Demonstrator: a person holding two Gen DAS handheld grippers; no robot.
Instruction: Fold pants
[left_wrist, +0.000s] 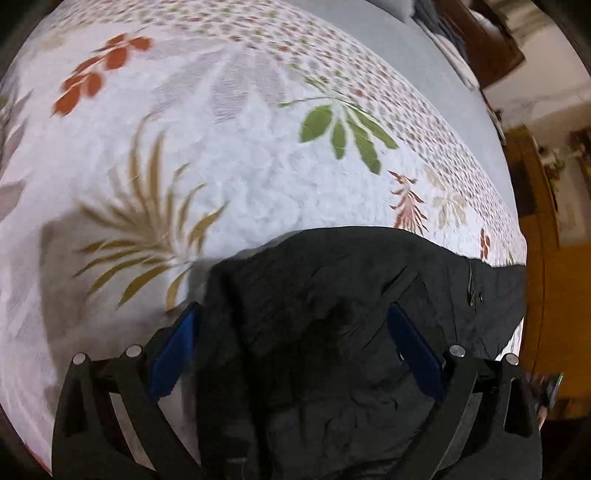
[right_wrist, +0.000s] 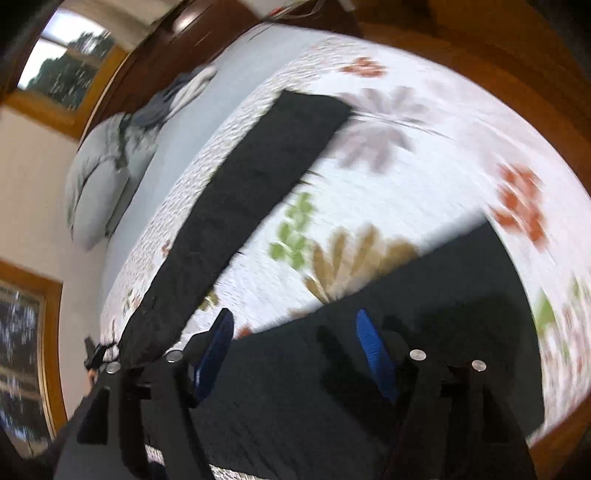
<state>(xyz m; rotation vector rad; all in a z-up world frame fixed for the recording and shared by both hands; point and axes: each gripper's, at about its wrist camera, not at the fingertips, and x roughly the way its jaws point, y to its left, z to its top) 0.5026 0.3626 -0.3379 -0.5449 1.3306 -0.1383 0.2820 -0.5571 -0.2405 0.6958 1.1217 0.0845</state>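
Both fisheye views are evenly lit by soft indoor light, with strong curved distortion and dark corners. The right wrist view is heavily motion-blurred; the left is mildly soft. Faint grey shadows fall on the floral bedspread (left_wrist: 258, 177).

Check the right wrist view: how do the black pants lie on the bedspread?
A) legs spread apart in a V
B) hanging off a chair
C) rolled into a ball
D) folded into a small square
A: the two legs of the pants run apart across the bedspread.
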